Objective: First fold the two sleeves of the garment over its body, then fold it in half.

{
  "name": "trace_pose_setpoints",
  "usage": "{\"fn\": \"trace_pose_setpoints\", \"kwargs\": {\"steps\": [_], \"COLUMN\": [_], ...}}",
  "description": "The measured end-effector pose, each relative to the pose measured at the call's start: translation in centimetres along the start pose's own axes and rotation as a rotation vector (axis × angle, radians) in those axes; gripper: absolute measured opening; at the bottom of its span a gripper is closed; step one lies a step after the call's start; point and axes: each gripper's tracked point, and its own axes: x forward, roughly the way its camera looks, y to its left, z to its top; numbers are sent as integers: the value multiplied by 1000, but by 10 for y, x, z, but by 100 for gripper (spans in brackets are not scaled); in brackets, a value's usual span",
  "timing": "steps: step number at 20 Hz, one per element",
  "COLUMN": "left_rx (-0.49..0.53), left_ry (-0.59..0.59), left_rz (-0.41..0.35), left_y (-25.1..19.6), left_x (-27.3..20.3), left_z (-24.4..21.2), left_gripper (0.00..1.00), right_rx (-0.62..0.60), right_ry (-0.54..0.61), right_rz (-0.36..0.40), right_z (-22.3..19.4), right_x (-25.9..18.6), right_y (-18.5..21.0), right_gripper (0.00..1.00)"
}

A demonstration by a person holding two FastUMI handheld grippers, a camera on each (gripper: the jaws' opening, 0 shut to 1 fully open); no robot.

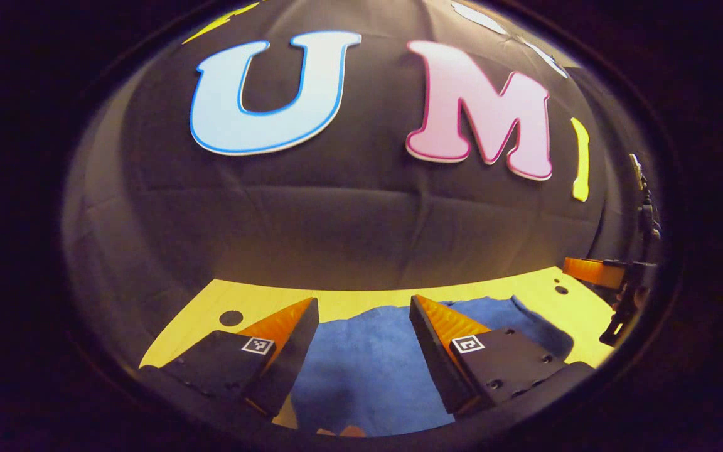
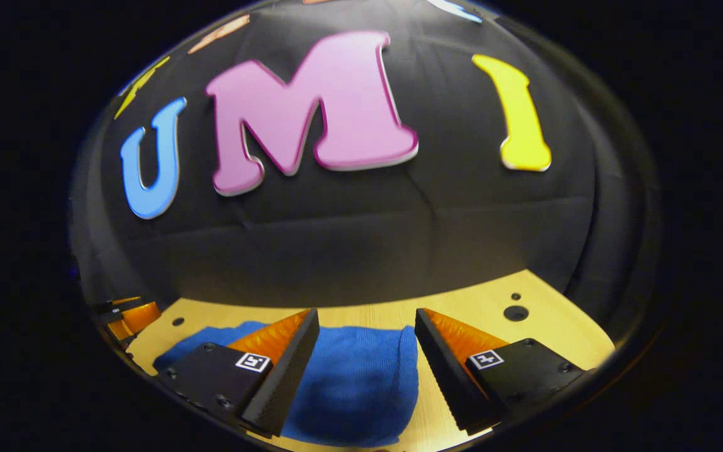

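Black cloth walls the booth behind a pale wooden bench (image 1: pixel 361 300), whose top has a few small dark round holes near its far edge. On this bench lies the garment (image 1: pixel 368 370), a bright blue piece of soft, fuzzy, towel-like fabric, lying low in a loosely bunched heap with gentle creases. In the left gripper view its far edge runs uneven, with a rounded lobe bulging toward the bench's right side. In the right gripper view the garment (image 2: pixel 355 383) ends in a thick, rounded fold edge, with bare bench wood just beyond it on the right, and a flatter part trails off to the left.

The left claw (image 1: pixel 364 326) stands wide open above the garment, the blue cloth showing between its fingers, and nothing is held. The right claw (image 2: pixel 366 336) is likewise spread wide over the garment's folded edge, gripping nothing. At the right of the left gripper view the other gripper shows past the garment's edge.
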Motion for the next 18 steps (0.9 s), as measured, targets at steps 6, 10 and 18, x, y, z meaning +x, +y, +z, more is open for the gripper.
{"fn": "trace_pose_setpoints", "kwargs": {"steps": [6,10,18], "left_rx": [127,96,121], "left_ry": [-315,-409,-381], "left_rz": [34,-23,-64], "left_y": [-54,-84,-87], "left_x": [-165,-274,-391], "left_z": [38,42,33], "left_gripper": [83,82,82], "right_rx": [-132,-70,-150], "right_ry": [-229,-276,-284], "right_rz": [-1,86,150], "right_z": [56,61,74], "right_x": [-154,-260,-389], "right_y": [34,78,127], "right_gripper": [96,97,97]}}
